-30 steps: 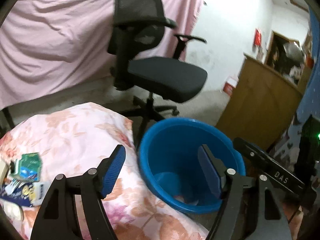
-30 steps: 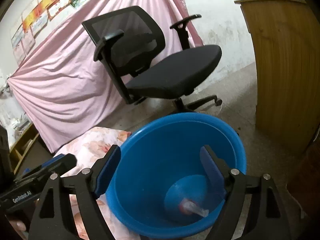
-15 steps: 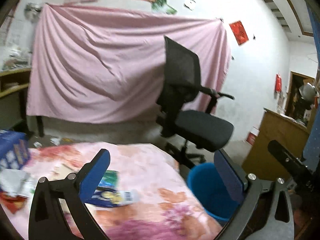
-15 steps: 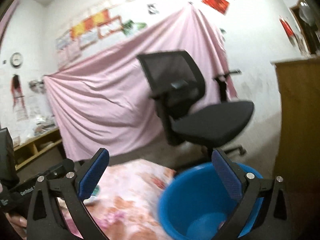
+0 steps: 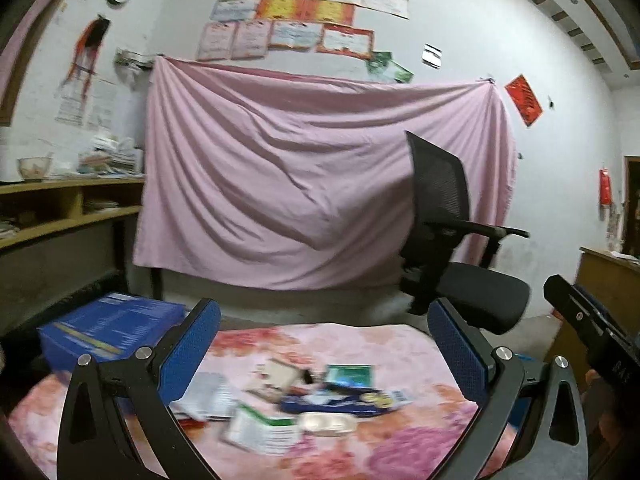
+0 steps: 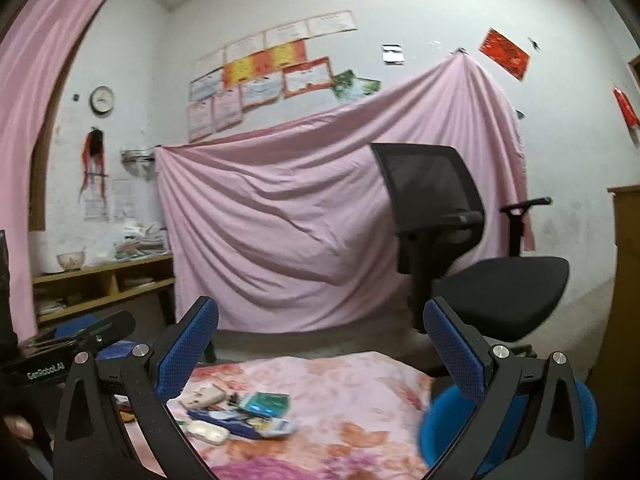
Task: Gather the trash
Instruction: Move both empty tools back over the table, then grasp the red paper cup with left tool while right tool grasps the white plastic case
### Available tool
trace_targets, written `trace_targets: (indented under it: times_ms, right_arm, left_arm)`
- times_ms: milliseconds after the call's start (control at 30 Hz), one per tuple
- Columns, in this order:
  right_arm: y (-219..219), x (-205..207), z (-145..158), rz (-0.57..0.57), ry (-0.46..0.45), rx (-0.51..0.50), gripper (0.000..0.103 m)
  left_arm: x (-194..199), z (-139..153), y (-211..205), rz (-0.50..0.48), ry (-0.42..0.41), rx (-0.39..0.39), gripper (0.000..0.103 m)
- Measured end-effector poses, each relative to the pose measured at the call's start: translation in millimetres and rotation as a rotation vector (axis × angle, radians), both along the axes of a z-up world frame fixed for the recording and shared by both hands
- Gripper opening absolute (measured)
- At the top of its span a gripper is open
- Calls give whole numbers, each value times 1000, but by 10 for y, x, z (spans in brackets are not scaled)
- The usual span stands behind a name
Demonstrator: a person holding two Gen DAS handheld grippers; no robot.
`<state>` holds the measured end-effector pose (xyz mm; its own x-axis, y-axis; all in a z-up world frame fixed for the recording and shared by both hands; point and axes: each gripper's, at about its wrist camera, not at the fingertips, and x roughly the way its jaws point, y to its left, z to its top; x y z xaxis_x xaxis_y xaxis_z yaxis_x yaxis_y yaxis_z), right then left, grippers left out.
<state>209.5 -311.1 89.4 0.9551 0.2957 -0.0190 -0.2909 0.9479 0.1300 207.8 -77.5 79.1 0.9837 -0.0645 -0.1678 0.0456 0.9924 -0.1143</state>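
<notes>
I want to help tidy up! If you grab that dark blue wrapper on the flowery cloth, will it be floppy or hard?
Probably floppy: the dark blue wrapper lies flat and crumpled among the other litter on the flowery cloth. It looks thin, so likely very light. Its shiny surface may be a bit slippery, though the picture is blurry.

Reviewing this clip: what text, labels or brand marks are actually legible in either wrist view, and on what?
"GenRobot.AI": white lettering on the left gripper body, seen from the right wrist view.
"DAS": faint letters on the right gripper body, partly legible.
Wall certificates, blue box, wrappers: print too blurred to read.
</notes>
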Motion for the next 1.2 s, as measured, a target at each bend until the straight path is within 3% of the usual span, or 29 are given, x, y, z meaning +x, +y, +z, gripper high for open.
trace_targets:
  times_ms: [333,533,900,1133,1200]
  right_arm:
    - [671,23,-180,92,11,-95,103]
    - [974,124,-376,149,95,-182,103]
    - [1261,540,-664,196,357,-292,103]
    - [1330,863,-919,249,580,-319,102]
    - [1360,928,-996,282,640,-321,96]
  left_arm:
    - [-318,-239,537,135,-13,43,102]
    - [-363,-516,847,188,83,36,102]
    - [58,-1004,1102,170,410,9,102]
    - [293,-1115,1160,137,523,-51,101]
    - [311,-1089,1224,124,527,-88,101]
